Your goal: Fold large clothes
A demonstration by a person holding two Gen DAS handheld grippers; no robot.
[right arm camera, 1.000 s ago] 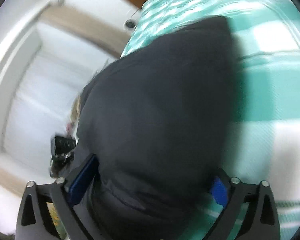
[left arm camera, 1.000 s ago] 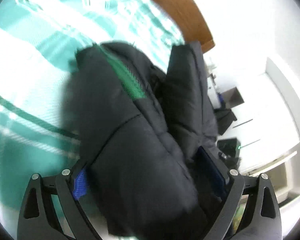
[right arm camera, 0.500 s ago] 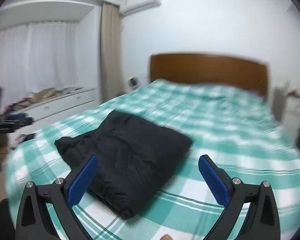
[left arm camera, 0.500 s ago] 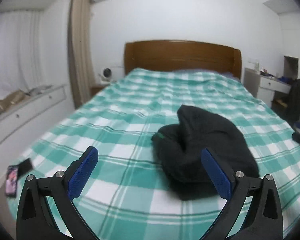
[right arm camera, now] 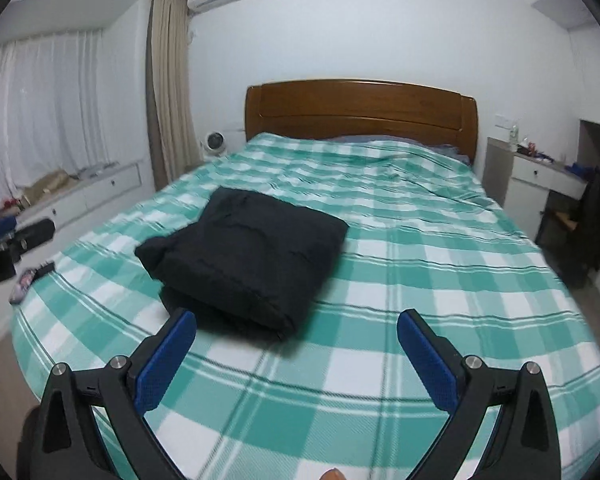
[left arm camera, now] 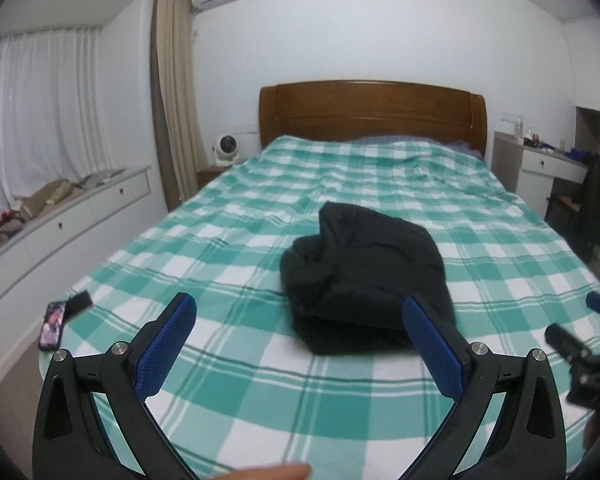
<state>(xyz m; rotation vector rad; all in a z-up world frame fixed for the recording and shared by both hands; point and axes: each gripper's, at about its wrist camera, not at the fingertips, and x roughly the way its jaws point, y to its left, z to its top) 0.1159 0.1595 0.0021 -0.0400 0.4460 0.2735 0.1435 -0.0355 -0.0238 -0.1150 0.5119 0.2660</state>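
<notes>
Fingers of the left gripper (left arm camera: 300, 344) are standing wide apart at the bottom of the left wrist view, blue pads facing each other and gripping nothing. The right gripper (right arm camera: 296, 350) is showing the same in its own view: jaws spread wide, nothing between the pads. Both are hovering over the near end of the bed (left arm camera: 228, 392), clear of the cloth.

Just beyond them the black padded jacket (right arm camera: 252, 252) is lying on the green and white check cover, at about 12 o'clock from the left gripper and about 11 o'clock from the right one. It is sitting as a thick, roughly square bundle, folded over on itself, with a looser lump of fabric bulging out at its left edge. That lump is probably a sleeve or hood, though I cannot tell which.

Judging by the puffy look, the jacket is handling as soft, bulky and springy rather than heavy; the shell is probably slick, so a shallow pinch is likely to slip. A deep bite on a doubled edge or a seam is looking like the safest hold, one gripper at each near corner. The fold appears nearly complete, with the loose lump perhaps needing tucking.

At 9 o'clock, a phone (left arm camera: 52, 325) is resting at the bed's left edge. Farther back, the wooden headboard (left arm camera: 372, 114) is closing off the far end.
</notes>
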